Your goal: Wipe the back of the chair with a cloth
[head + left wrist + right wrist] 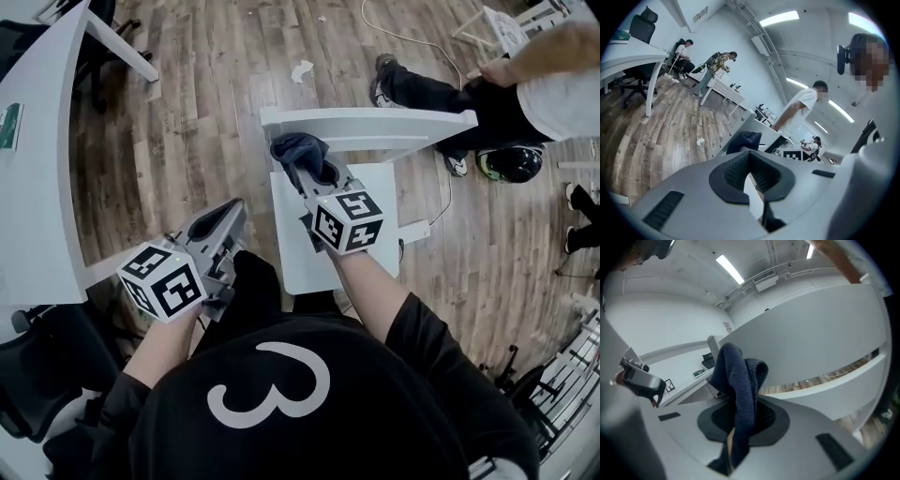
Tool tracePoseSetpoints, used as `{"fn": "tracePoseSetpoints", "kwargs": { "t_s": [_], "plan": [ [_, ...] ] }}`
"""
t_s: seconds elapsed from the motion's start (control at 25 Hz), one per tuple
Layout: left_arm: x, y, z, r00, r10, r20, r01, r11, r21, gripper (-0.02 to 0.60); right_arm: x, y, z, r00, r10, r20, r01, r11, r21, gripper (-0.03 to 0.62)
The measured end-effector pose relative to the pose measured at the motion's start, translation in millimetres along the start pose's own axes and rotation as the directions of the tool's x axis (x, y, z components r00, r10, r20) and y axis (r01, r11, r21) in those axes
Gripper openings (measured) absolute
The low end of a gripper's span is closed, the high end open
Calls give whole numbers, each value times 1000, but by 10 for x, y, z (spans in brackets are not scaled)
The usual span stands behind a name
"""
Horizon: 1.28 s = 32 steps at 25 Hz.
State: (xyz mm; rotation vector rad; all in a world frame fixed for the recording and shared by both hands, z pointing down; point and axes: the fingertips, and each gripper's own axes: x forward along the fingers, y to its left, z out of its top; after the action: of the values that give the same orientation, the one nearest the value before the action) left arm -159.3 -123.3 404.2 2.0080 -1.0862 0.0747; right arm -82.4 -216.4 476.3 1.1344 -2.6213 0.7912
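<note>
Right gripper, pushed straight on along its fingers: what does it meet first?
Probably the white chair back; the dark cloth in the right gripper leads, seemingly already at its edge.

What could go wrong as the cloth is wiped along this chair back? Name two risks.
The cloth is bunched in the right claw, so it may slip out or wipe with little contact against the chair back. A person's leg is close behind the chair back; a wide stroke might bump it.
</note>
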Motion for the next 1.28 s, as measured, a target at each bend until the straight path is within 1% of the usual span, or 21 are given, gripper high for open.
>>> {"fn": "tracePoseSetpoints", "kwargs": {
  "t_s": [0.32, 0.48, 0.76, 1.04, 1.28],
  "plan": [
    [72, 67, 56, 999, -13, -48, 14, 1000, 17, 14, 104, -22, 11, 999, -49, 21, 49, 999, 5, 51],
    [103, 46, 69, 998, -16, -61, 17, 999, 27, 14, 107, -31, 15, 998, -53, 17, 53, 999, 7, 51],
    [145, -15, 22, 998, -13, -58, 15, 999, 31, 14, 68, -125, 21, 999, -42, 2, 42, 999, 0, 51],
    [201, -103, -126, 998, -4, -55, 5, 1000, 16, 14, -65, -369, 39, 998, -63, 5, 63, 998, 3, 51],
    [277, -228, -242, 998, -17, -56, 17, 1000, 5, 14, -255, -702, 95, 994, -109, 11, 109, 994, 16, 51]
  ]
}}
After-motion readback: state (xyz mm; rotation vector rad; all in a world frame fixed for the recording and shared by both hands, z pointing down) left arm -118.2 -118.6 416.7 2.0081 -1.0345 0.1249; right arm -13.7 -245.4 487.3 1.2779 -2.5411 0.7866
